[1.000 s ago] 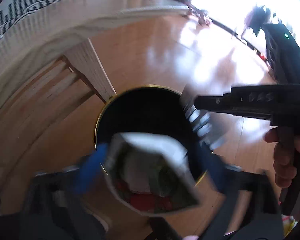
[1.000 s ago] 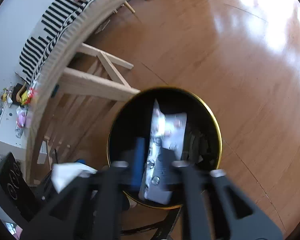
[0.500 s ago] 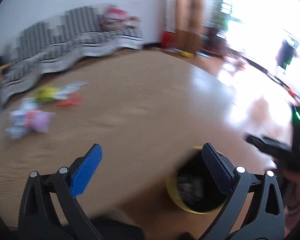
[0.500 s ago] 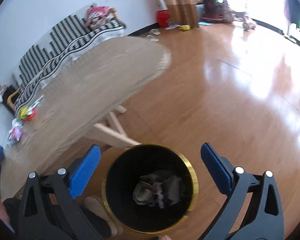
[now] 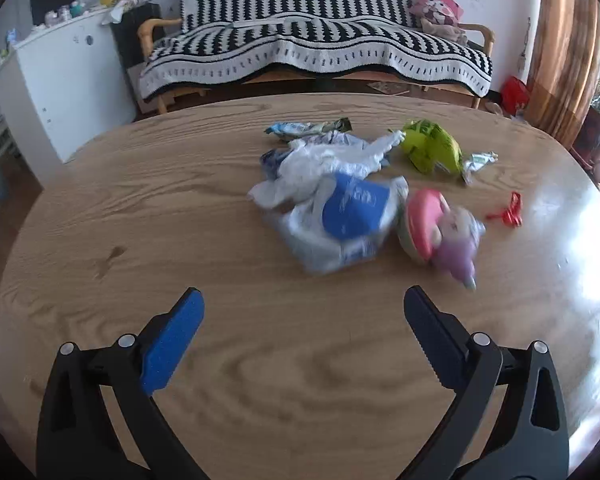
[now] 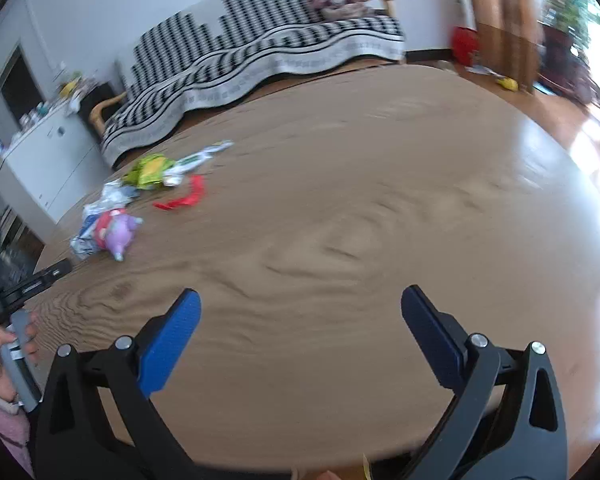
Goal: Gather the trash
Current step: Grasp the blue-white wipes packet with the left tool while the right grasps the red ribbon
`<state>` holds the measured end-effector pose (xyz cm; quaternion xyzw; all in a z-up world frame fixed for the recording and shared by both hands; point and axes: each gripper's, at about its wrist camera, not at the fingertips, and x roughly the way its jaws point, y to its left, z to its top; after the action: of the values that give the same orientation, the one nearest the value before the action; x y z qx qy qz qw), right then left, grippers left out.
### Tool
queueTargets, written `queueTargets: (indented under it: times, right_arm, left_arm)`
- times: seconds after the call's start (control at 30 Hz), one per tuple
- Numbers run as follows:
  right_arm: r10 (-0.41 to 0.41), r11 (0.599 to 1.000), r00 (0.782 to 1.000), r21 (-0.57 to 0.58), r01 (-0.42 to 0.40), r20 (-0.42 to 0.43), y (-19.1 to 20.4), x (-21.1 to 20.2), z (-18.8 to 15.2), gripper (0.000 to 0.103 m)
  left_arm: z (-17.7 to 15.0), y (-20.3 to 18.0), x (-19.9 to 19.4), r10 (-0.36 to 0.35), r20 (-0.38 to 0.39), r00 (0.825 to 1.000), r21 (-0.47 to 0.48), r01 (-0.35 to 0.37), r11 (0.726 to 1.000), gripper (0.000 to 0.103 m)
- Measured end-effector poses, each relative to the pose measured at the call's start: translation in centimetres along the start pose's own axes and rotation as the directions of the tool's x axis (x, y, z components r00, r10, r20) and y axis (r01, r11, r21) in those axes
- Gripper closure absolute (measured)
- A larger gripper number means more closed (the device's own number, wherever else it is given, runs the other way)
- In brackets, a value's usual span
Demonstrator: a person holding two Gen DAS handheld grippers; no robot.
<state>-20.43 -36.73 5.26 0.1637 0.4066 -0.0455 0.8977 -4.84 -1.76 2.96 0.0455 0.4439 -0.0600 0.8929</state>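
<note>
A heap of trash lies on the oval wooden table (image 5: 220, 360): a white and blue plastic bag (image 5: 340, 208), a pink and purple wrapper (image 5: 440, 232), a yellow-green packet (image 5: 432, 146), a red scrap (image 5: 508, 212) and a small foil wrapper (image 5: 308, 128). My left gripper (image 5: 302, 308) is open and empty, hovering over the table just short of the heap. My right gripper (image 6: 300, 306) is open and empty above bare wood, well to the right of the same heap (image 6: 112, 224). The left gripper's body and the hand holding it (image 6: 4, 344) show at the left edge of the right wrist view.
A sofa with a black-and-white striped cover (image 5: 320, 52) stands behind the table. A white cabinet (image 5: 56, 80) is at the left. Curtains (image 5: 560, 40) and a red object (image 5: 514, 88) are at the far right, with wooden floor (image 6: 560, 108) beyond the table's right edge.
Both grippers let their wrappers drop into the black bin, opened, then rose and swung from the bin up over the tabletop. The bin has left both views.
</note>
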Motion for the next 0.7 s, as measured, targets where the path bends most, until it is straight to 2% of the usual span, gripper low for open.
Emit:
queueTargets:
  times: [0.13, 0.23, 0.4, 0.6, 0.63, 0.7]
  right_arm:
    - [0.019, 0.999, 1.0, -0.05, -0.02, -0.02, 3.1, 3.2, 2.6, 0.006]
    - [0.026, 0.997, 0.999, -0.067, -0.028, -0.03, 5.0, 6.1, 4.9, 0.006]
    - [0.06, 0.997, 0.997, -0.045, -0.063, -0.057, 7.5, 10.7, 7.7, 0.006]
    - [0.01, 0.999, 0.996, -0.049, -0.014, -0.09, 10.6, 15.4, 9.2, 0.006]
    - [0.0, 0.999, 0.996, -0.052, -0.005, -0.095, 10.8, 15.8, 9.2, 0.009]
    - [-0.041, 0.996, 0.996, -0.082, 0.034, -0.083, 11.3, 16.4, 8.9, 0.021]
  left_arm:
    - [1.8, -1.0, 2.7, -0.012, 0.001, 1.0, 0.069, 0.011, 0.998, 0.006]
    - [2.5, -1.1, 3.8, -0.062, 0.0, 0.998, 0.07, 0.062, 0.996, 0.006]
    - [3.4, -1.3, 4.0, -0.068, 0.019, 0.997, 0.108, 0.066, 0.992, 0.016]
    - [4.0, -1.4, 4.6, -0.079, 0.025, 0.997, 0.13, 0.076, 0.989, 0.019]
    - [4.0, -1.6, 4.9, -0.084, 0.024, 0.996, 0.137, 0.08, 0.987, 0.022]
    - [4.0, -1.8, 5.1, -0.093, 0.019, 0.995, 0.142, 0.089, 0.986, 0.034]
